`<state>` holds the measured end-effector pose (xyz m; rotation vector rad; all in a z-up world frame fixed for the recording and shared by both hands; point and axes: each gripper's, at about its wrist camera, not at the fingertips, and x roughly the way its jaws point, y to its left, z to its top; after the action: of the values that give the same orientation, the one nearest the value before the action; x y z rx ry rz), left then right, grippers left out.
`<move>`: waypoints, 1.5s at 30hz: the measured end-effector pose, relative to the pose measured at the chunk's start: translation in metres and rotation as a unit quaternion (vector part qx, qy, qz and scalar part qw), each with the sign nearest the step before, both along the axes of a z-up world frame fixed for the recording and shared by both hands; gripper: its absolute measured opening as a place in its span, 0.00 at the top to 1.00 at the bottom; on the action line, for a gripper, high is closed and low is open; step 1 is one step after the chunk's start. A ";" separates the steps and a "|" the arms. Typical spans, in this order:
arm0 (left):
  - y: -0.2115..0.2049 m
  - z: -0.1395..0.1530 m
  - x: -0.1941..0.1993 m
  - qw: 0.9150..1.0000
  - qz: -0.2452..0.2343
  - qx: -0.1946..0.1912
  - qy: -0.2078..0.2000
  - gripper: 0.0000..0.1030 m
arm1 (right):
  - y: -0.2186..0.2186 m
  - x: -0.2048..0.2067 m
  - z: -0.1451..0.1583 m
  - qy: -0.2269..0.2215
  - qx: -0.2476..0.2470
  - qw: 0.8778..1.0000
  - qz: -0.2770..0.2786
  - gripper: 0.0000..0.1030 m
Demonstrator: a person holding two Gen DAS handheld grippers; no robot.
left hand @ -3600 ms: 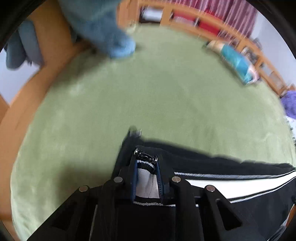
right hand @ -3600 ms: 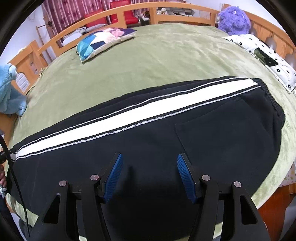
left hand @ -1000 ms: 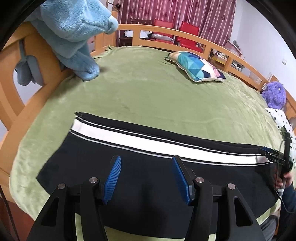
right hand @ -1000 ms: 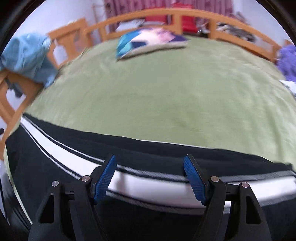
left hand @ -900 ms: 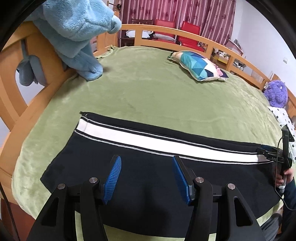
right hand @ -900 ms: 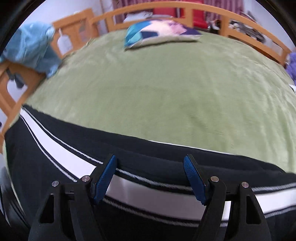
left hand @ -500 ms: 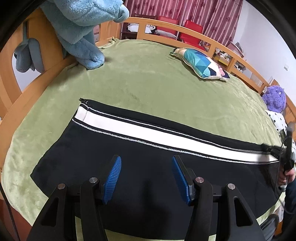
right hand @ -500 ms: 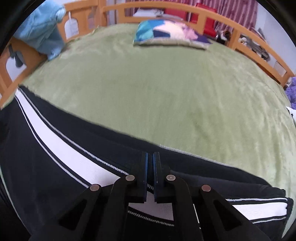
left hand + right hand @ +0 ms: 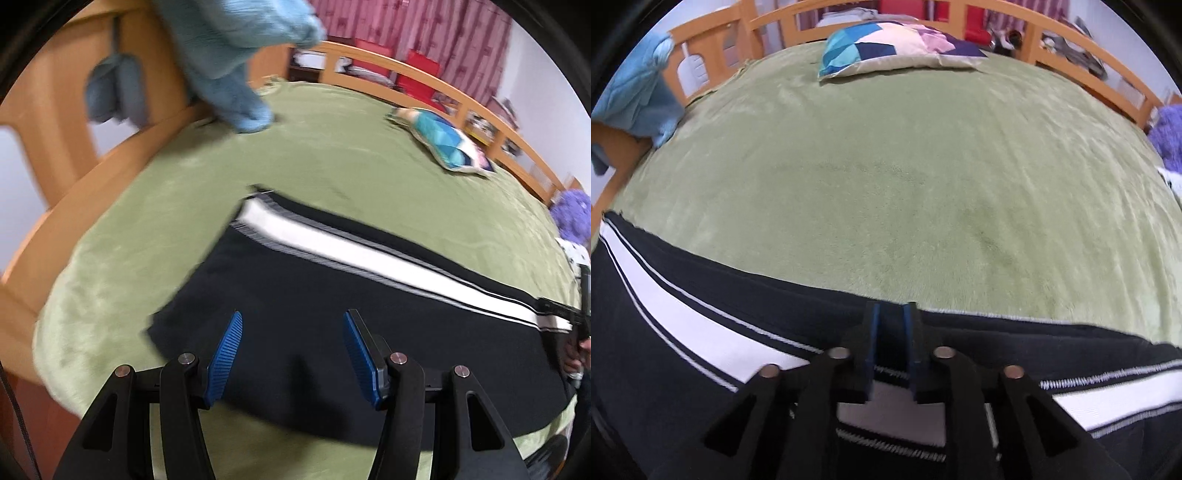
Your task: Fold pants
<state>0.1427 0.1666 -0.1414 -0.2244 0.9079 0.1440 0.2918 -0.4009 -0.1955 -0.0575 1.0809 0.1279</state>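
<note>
Our right gripper (image 9: pixel 889 314) is pinched nearly closed on the far edge of the pants (image 9: pixel 683 354), its blue pads (image 9: pixel 874 332) clamping the black fabric just beyond the white side stripe (image 9: pixel 701 343); a narrow sliver of cloth fills the gap between them. Our left gripper (image 9: pixel 293 336) has its jaws spread wide and holds nothing, its blue pads (image 9: pixel 225 354) hovering over the black cloth near the hem end.

In the left wrist view the pants (image 9: pixel 332 314) lie flat along the near side of the green bed cover (image 9: pixel 332 147), running from the hem at about 10 o'clock to the far end at 3 o'clock, with the white side stripe (image 9: pixel 369 254) along the edge away from us. At 3 o'clock in that view the right gripper (image 9: pixel 565 314) shows as a dark shape meeting the end of the stripe.

Beyond the pants, a patchwork pillow (image 9: pixel 897 44) lies at 12 o'clock in the right wrist view, close to the wooden bed rail (image 9: pixel 1089 74). A light blue plush (image 9: pixel 229 48) hangs over the rail at 11 o'clock in the left view, and a purple plush toy (image 9: pixel 1167 133) sits at 2 o'clock in the right view. The left view is somewhat blurred.
</note>
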 end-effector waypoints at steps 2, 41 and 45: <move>0.019 -0.004 -0.010 1.000 0.022 -0.006 0.004 0.47 | 0.002 -0.008 0.012 -0.010 0.007 1.000 -0.013 0.56; 0.099 -0.077 0.008 0.978 0.053 -0.200 -0.008 0.83 | 0.067 -0.182 0.055 -0.041 0.065 0.977 -0.199 0.24; 0.074 -0.035 0.006 0.991 0.047 -0.124 -0.019 0.83 | 0.067 -0.188 0.058 -0.061 0.063 0.978 -0.190 0.24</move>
<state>0.1491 0.2403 -0.1769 -0.4986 0.8762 0.1129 0.1036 -0.3336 -0.1372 0.2531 0.9414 -0.1503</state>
